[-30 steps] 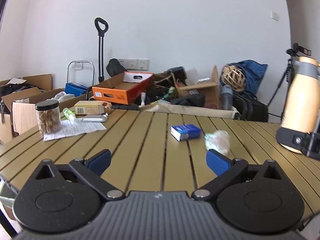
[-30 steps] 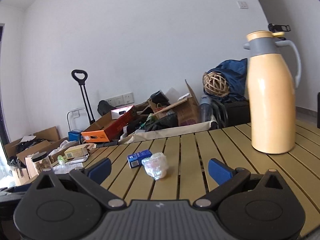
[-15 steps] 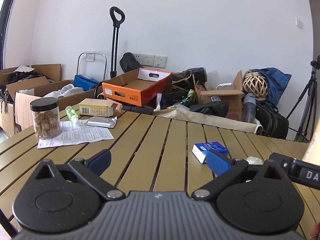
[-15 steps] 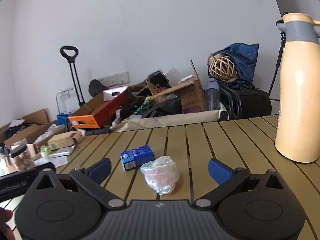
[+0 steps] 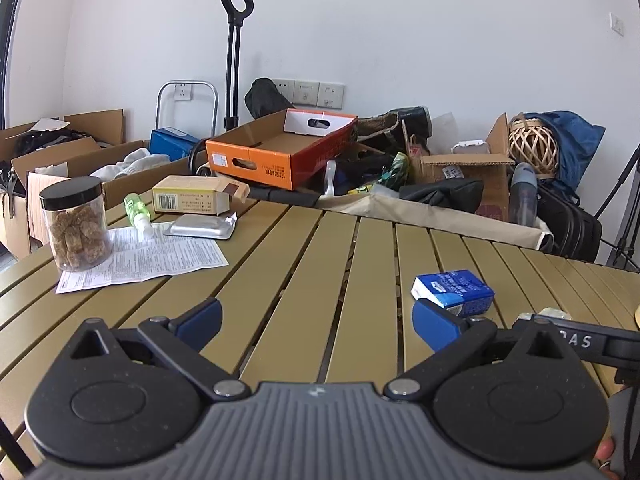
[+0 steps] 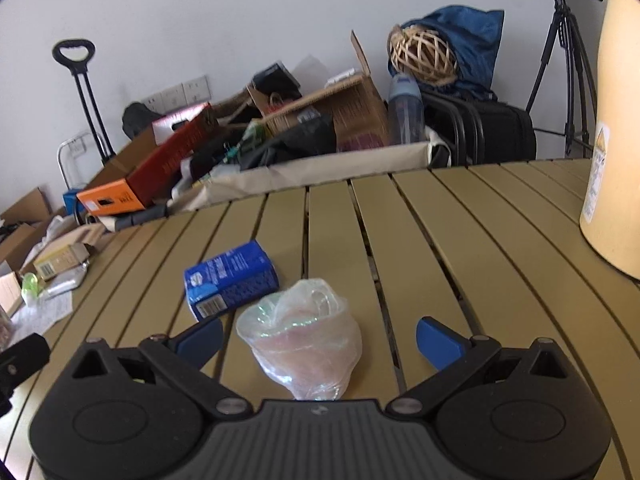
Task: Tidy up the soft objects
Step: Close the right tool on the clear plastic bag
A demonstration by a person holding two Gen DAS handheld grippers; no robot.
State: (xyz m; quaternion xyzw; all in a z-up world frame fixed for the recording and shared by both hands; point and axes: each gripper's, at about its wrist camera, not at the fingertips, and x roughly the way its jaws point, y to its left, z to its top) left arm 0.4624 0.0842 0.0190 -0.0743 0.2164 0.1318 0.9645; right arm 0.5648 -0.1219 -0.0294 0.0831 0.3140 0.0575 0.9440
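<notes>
A crumpled clear plastic bag (image 6: 302, 336) with something pinkish inside lies on the slatted table (image 6: 440, 248). My right gripper (image 6: 320, 338) is open, its blue fingers standing on either side of the bag without touching it. Just beyond the bag lies a small blue carton (image 6: 230, 278). In the left wrist view the same blue carton (image 5: 454, 293) sits just past the right finger (image 5: 434, 324). My left gripper (image 5: 316, 320) is open over bare slats with nothing in it. The right gripper's black body (image 5: 580, 338) shows at that view's right edge.
At the table's left stand a jar of brown chunks (image 5: 76, 228), a printed leaflet (image 5: 152, 256), a foil blister pack (image 5: 200, 228), a yellow box (image 5: 196, 200) and a small green bottle (image 5: 136, 210). A tall cream flask (image 6: 616, 140) stands at the right. Boxes and bags clutter the floor beyond.
The right gripper has dropped and moved forward until its fingers flank the plastic bag. The left gripper has swung left and nearer the table; the flask has left its view.
</notes>
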